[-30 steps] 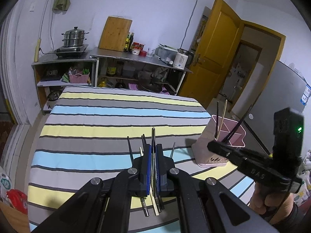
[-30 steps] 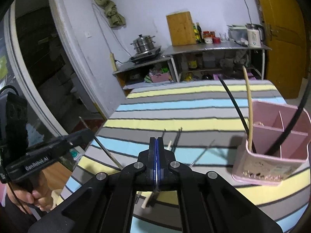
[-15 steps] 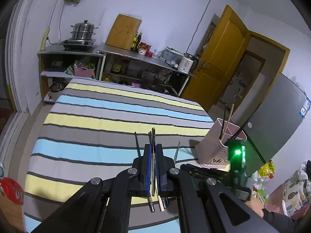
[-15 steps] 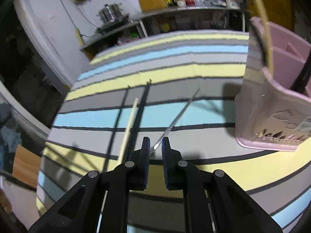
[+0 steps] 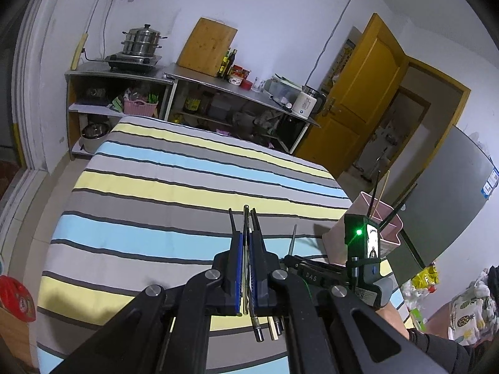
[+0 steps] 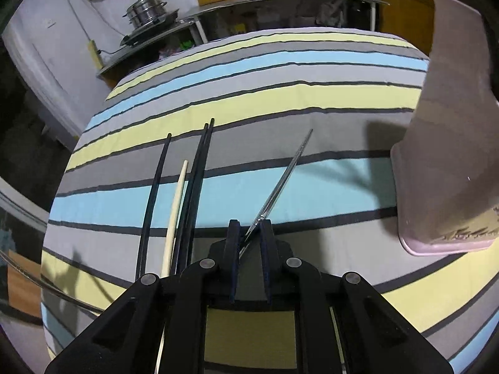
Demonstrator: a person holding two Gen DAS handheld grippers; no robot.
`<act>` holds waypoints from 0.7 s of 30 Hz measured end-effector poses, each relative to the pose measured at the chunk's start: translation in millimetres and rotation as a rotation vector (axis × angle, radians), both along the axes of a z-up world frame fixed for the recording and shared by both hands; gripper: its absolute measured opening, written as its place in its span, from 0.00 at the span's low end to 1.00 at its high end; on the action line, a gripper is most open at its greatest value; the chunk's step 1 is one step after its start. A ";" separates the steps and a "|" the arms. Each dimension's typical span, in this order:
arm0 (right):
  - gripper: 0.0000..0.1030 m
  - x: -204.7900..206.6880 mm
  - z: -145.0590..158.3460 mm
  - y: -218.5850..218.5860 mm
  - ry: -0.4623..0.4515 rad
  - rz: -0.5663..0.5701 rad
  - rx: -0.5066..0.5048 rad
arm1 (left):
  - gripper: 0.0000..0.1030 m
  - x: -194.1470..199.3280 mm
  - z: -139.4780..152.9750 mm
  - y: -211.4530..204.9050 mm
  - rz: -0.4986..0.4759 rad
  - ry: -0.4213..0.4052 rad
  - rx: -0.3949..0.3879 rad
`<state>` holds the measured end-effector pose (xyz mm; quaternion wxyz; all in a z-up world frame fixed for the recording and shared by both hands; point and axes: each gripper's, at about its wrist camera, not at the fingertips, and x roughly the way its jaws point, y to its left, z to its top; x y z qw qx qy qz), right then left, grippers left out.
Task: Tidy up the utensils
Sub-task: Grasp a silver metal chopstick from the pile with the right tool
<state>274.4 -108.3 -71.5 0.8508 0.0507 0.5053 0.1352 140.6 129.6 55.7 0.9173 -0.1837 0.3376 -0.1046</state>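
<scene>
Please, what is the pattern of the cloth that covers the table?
The cloth has wide stripes of grey, yellow and light blue, with thin dark lines between; the right wrist view shows it best.

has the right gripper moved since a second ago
Yes. The right gripper has come down toward the striped cloth; its jaws have just been opening and now straddle the metal chopstick beside the pink holder.

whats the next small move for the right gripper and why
Probably close the right hand-held gripper on the metal chopstick. Its jaws, which have just been opening, stand apart astride the near end of that chopstick, which lies on the striped cloth, not yet pinched. The pink holder waits to the right.
</scene>
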 end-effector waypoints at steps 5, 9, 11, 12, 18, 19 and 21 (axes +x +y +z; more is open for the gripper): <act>0.10 -6.4 1.5 -2.8 0.009 0.052 0.020 | 0.03 0.8 -0.7 -2.9 -0.005 0.003 0.003; 0.07 -27.2 1.4 -13.2 0.024 0.103 0.030 | 0.03 -1.0 0.9 -6.5 -0.012 0.002 0.009; 0.07 -42.6 1.3 -22.6 0.033 0.122 0.037 | 0.03 -2.5 1.0 -9.6 -0.019 0.003 0.010; 0.07 -54.2 1.4 -29.1 0.040 0.136 0.039 | 0.03 -3.5 1.5 -12.0 -0.024 0.002 0.013; 0.07 -98.3 2.8 -50.7 0.076 0.188 0.041 | 0.03 -9.3 2.8 -23.8 -0.051 0.003 0.018; 0.07 -102.3 3.3 -52.4 0.076 0.196 0.036 | 0.03 -10.3 2.6 -25.7 -0.055 0.005 0.018; 0.07 -105.5 6.3 -53.2 0.067 0.209 0.019 | 0.03 -11.1 2.1 -28.6 -0.061 0.008 0.017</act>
